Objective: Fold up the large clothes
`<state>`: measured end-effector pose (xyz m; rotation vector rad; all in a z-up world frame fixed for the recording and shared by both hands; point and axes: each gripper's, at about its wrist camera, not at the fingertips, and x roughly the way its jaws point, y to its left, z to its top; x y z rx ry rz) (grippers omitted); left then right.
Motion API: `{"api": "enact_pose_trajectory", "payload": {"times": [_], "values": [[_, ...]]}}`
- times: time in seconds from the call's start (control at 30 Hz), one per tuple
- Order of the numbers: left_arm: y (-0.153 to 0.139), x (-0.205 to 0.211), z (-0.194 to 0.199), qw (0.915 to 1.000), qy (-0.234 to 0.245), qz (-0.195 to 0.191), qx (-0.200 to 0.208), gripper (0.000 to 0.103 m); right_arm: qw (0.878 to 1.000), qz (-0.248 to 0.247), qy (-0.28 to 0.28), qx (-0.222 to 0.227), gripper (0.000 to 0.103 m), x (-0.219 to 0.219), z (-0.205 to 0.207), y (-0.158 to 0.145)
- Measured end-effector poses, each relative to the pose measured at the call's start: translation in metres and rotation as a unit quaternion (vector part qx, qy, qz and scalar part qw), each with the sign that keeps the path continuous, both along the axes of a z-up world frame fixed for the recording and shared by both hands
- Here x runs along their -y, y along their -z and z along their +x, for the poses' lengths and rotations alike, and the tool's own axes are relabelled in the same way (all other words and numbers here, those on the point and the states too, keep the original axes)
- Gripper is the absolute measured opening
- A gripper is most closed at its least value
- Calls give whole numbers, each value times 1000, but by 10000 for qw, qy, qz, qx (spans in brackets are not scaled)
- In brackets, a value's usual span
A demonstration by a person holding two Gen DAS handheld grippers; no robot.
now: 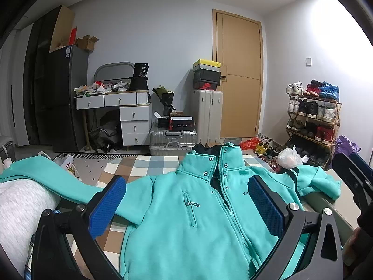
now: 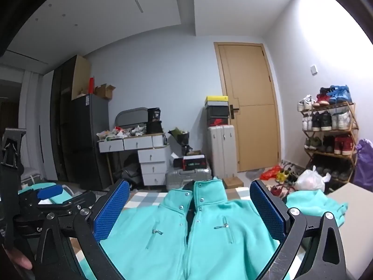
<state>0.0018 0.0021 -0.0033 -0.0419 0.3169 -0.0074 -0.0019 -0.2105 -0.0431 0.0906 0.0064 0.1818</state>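
Showing both chest zips (image 2: 223,225), only the right view.

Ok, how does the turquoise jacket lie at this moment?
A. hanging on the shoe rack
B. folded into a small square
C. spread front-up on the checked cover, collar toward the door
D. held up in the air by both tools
C: the jacket lies flat, zip and chest pockets up, on the checked cover, with both tools open.

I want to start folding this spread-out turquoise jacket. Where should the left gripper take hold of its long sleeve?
Probably near the cuff end of the left sleeve, coming from above with the open left gripper. The sleeve lies stretched flat away from the jacket, so its end can swing across the chest.
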Motion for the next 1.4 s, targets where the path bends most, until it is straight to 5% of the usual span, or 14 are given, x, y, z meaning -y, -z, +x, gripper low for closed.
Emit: {"api": "enact_pose_trajectory", "payload": {"times": [1.4], "values": [[4,5,1,9999,-58,151,-18,102,10000,-67,-71,-10,103,-5,1,2]]}}
